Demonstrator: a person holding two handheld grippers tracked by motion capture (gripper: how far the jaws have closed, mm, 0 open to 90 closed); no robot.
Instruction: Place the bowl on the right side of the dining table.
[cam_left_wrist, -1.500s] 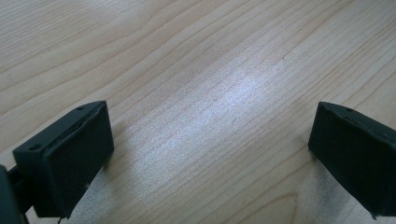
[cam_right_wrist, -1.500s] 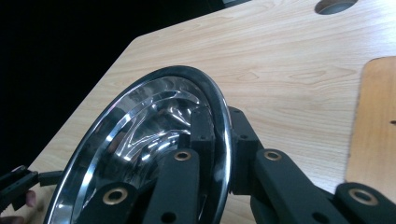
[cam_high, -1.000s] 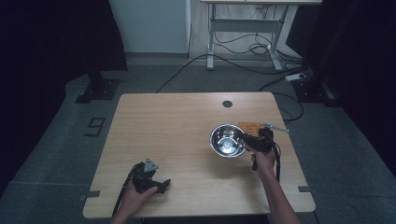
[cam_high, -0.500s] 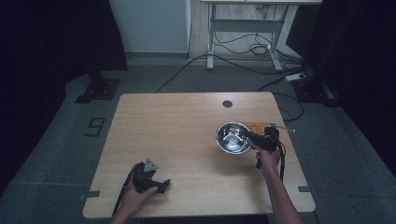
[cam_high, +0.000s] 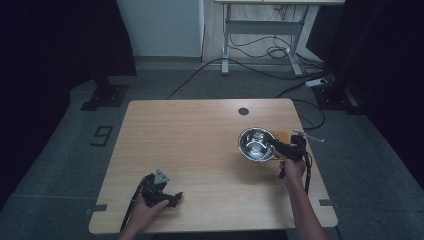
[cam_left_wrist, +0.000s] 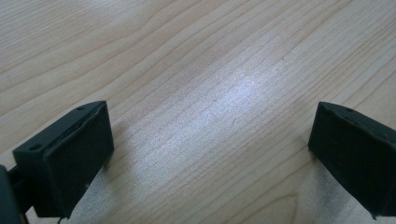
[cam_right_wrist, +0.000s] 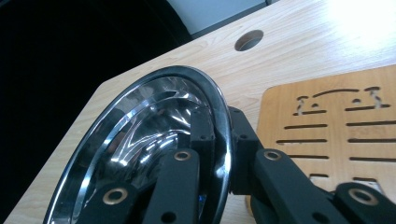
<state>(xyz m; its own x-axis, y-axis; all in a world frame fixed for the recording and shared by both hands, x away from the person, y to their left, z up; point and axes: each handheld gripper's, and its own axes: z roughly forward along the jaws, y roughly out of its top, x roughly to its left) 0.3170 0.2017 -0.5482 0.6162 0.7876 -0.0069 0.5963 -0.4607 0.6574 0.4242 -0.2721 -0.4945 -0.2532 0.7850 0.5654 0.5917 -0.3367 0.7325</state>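
Right gripper pinching the rim of a shiny round steel bowl at the bench's right side.

The bowl's mirror-smooth wall sits clamped between the matte black jaws, one inside, one outside, and it tilts beside a flat brown wooden board cut with slots. The left gripper rests released on the pale, fine-grained wooden bench, jaws wide apart over bare wood, well apart from the bowl.
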